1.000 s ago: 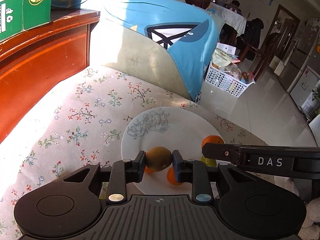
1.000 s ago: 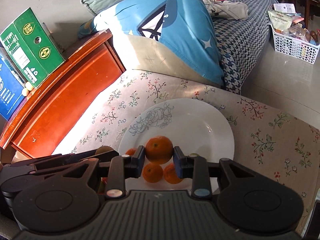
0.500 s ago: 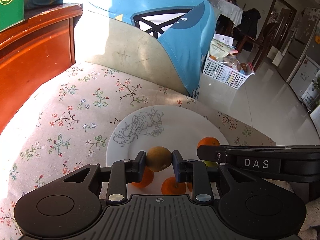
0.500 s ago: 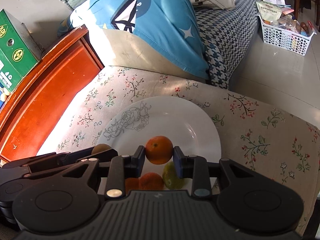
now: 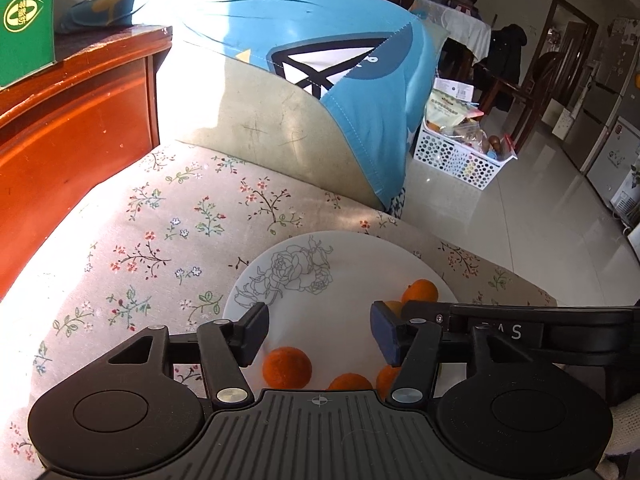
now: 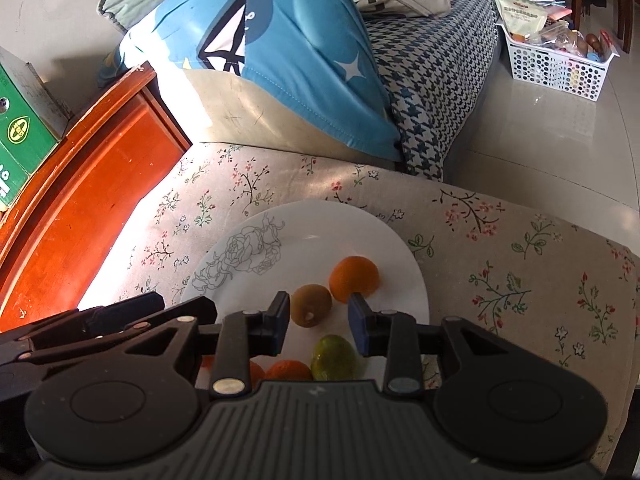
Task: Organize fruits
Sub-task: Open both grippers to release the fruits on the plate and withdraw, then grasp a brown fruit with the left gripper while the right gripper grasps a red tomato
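Note:
A white plate (image 5: 320,280) (image 6: 320,232) with a rose print lies on the floral cloth. On it lie a brown kiwi (image 6: 311,305), an orange (image 6: 354,276), a green fruit (image 6: 334,358) and more oranges (image 5: 287,366) (image 6: 288,370). My left gripper (image 5: 318,320) hangs over the plate, its jaws opening wide with nothing between them. My right gripper (image 6: 318,308) hovers just above the kiwi and the orange, its jaws opening, and the pads touch neither fruit. The right gripper's black body (image 5: 500,332) shows at the right of the left wrist view.
A blue cushion (image 5: 320,60) (image 6: 280,60) leans at the back of the seat. A red wooden cabinet (image 5: 72,128) (image 6: 88,200) with a green box (image 5: 24,20) stands to the left. A white basket (image 5: 460,156) (image 6: 556,60) sits on the tiled floor at the right.
The left gripper let go of the kiwi and its jaws spread wide. The right gripper released its orange, which now rests on the plate beside the kiwi.

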`<state>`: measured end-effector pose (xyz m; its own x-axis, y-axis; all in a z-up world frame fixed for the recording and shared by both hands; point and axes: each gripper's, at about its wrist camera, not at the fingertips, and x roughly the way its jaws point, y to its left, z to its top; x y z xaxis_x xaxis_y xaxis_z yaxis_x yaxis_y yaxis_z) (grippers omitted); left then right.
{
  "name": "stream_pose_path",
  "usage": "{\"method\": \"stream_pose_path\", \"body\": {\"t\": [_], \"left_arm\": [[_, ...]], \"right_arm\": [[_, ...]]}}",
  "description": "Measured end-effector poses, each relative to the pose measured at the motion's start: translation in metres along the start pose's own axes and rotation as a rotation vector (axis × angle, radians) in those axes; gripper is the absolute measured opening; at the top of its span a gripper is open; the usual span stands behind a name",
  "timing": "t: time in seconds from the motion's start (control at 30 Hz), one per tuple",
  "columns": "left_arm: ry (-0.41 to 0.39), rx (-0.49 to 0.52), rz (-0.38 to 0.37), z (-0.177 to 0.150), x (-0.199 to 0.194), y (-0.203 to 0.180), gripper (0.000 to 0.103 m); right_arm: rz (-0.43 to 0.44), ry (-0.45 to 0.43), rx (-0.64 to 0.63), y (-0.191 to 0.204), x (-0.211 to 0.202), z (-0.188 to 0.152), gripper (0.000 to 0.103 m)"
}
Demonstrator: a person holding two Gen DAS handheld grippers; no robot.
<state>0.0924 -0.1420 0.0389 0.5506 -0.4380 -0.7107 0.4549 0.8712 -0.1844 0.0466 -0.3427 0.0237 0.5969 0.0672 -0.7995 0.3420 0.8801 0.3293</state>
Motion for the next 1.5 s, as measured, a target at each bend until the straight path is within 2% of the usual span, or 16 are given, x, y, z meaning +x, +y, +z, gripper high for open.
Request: {"method": "stream_pose_path", "body": {"t": [0.03, 0.1, 0.27, 0.43, 0.97, 1.1, 1.5], "left_arm": [[-0.005, -0.007, 0.005, 0.002, -0.003, 0.001, 0.07], [-0.009, -0.008, 0.007, 0.004, -0.009, 0.002, 0.074], [0.005, -0.015, 0.03, 0.011, -0.024, 0.007, 0.079], [0.042, -0.06, 0.061, 0.008, -0.04, 0.025, 0.079], [0.05, -0.145, 0.096, -0.021, -0.077, 0.072, 0.079], [0.06, -0.147, 0.108, -0.03, -0.08, 0.08, 0.083], [0.106, -0.096, 0.114, -0.059, -0.085, 0.094, 0.084]], "right_arm": [[0.003, -0.002, 0.004, 0.0, -0.001, 0.001, 0.034], [0.012, -0.008, 0.009, 0.0, -0.004, 0.002, 0.036], [0.037, -0.027, 0.029, 0.001, -0.016, 0.006, 0.04], [0.053, -0.04, 0.018, 0.008, -0.028, 0.003, 0.045], [0.132, 0.0, -0.091, 0.054, -0.039, -0.038, 0.045], [0.153, 0.018, -0.112, 0.062, -0.042, -0.052, 0.045], [0.19, 0.088, -0.219, 0.091, -0.028, -0.084, 0.044]]}}
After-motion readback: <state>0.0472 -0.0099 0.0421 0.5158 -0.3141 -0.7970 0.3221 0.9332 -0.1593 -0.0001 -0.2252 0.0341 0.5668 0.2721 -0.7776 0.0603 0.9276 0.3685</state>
